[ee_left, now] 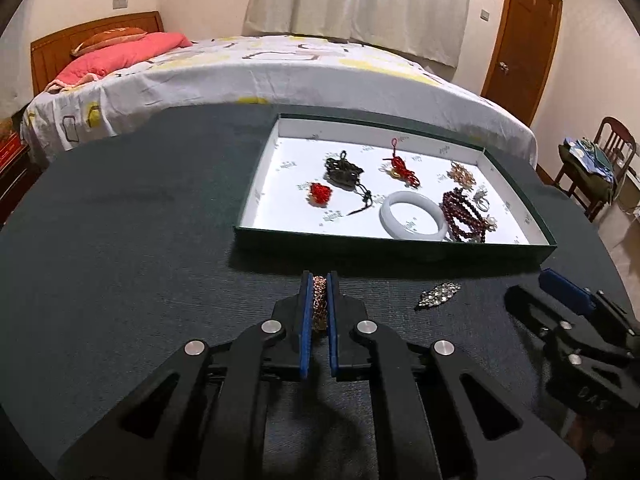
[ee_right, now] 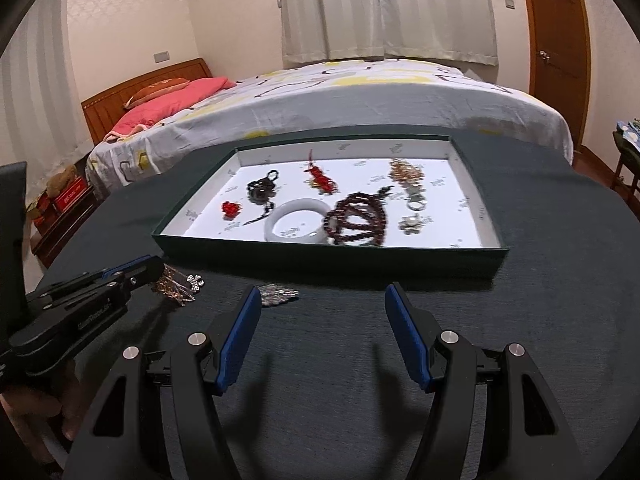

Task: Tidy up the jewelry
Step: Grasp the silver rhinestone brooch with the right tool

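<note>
My left gripper (ee_left: pixel 319 280) is shut on a gold chain piece (ee_left: pixel 319 304), low over the dark table in front of the tray; it also shows in the right wrist view (ee_right: pixel 154 270) with the chain (ee_right: pixel 176 286) hanging from it. A silver rhinestone brooch (ee_left: pixel 437 294) lies on the table to its right, also seen in the right wrist view (ee_right: pixel 276 294). My right gripper (ee_right: pixel 322 292) is open and empty, just right of the brooch. The green tray (ee_left: pixel 360 250) with a white floor holds a white bangle (ee_left: pixel 412 220), dark red beads (ee_left: pixel 464 216), red knots and other pieces.
The dark table (ee_left: pixel 120 260) stretches left of the tray. A bed (ee_left: pixel 280 72) stands right behind the table. A chair with clutter (ee_left: pixel 592 168) is at the far right, a wooden door (ee_left: pixel 520 28) behind it.
</note>
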